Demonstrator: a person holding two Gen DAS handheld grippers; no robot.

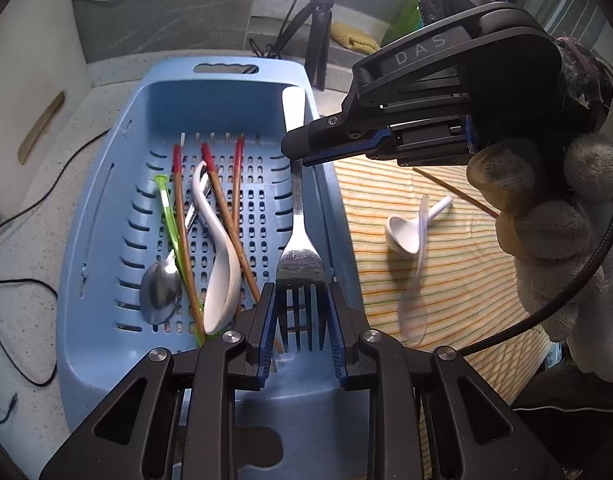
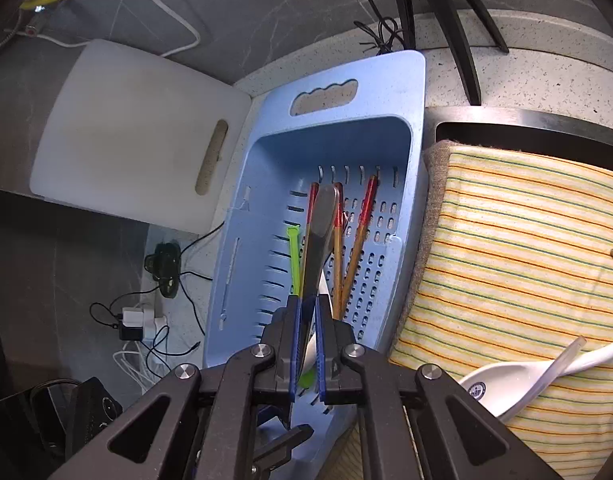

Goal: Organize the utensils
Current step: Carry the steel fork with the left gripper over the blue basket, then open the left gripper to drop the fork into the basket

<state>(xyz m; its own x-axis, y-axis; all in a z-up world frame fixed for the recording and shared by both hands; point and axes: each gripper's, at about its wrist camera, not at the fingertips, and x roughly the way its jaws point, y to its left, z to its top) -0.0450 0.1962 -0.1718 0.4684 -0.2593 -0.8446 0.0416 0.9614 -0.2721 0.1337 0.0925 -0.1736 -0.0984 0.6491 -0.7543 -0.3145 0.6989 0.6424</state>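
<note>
A steel fork [image 1: 300,256] hangs over the blue slotted basket [image 1: 106,216]. My right gripper [image 1: 296,151] is shut on its handle [image 2: 320,224]. My left gripper [image 1: 301,312] has its pads either side of the fork's tines; I cannot tell whether they touch. In the basket lie red-tipped chopsticks [image 1: 222,216], a white ceramic spoon [image 1: 220,276], a metal spoon [image 1: 160,292] and a green plastic utensil [image 1: 172,224]. On the striped cloth [image 1: 446,280] lie another white ceramic spoon [image 1: 406,236], a clear plastic spoon [image 1: 416,300] and a single chopstick [image 1: 454,191].
A white cutting board [image 2: 130,136] leans left of the basket [image 2: 266,200]. Black cables [image 1: 22,312] and a plug adapter [image 2: 136,322] lie on the speckled counter. A black tripod [image 1: 318,28] stands behind the basket. The striped cloth [image 2: 526,264] covers the sink.
</note>
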